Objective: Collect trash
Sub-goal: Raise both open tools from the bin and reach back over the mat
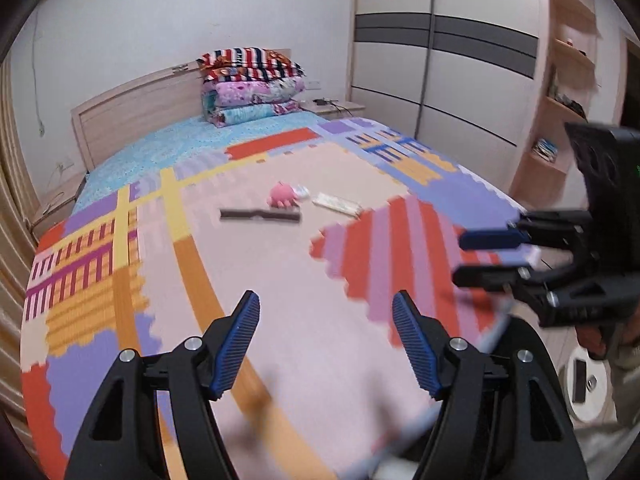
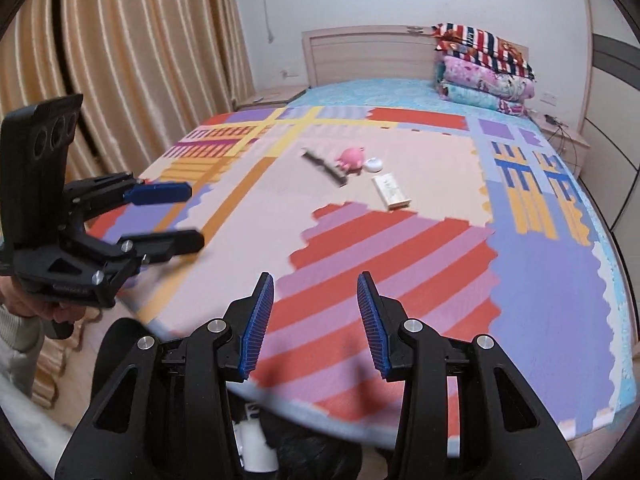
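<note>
On the patchwork bed cover lie a dark flat strip, a pink octopus toy, a small white round item and a cream box. The right wrist view shows the same strip, toy, white item and box. My left gripper hovers open over the bed's near part, well short of them, with nothing between its fingers. My right gripper is open and empty too. Each gripper also shows side-on in the other's view: the right gripper and the left gripper.
Folded quilts are stacked by the headboard. A wardrobe and shelves stand right of the bed, curtains left of it. Below the bed's near edge are a dark rounded object and a white stool bearing small items.
</note>
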The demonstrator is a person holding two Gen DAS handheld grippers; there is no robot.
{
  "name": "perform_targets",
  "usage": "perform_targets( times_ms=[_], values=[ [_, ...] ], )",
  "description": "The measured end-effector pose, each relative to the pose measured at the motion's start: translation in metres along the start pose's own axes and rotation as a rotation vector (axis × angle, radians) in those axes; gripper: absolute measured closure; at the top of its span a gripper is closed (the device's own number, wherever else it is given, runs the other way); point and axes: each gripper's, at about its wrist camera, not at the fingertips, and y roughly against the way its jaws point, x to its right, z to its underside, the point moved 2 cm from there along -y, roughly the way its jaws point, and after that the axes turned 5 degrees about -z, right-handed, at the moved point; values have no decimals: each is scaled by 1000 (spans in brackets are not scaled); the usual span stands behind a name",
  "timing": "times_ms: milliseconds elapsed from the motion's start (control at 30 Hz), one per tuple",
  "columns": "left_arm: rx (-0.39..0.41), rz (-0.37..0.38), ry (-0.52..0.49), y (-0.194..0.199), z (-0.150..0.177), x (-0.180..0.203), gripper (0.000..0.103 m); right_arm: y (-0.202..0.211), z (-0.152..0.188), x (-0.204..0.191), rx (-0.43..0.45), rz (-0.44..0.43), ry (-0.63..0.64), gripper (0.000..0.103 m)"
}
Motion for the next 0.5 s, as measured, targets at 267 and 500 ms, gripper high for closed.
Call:
perform_targets(
  times_ms=[267, 500],
  values=[
    [-4, -58, 36, -48, -43, -16, 33, -29, -21, 26, -2, 40, -18, 59],
    [-98, -61, 140, -101, -57, -37, 32, -56, -44, 45, -33, 85, -2, 52]
  ],
)
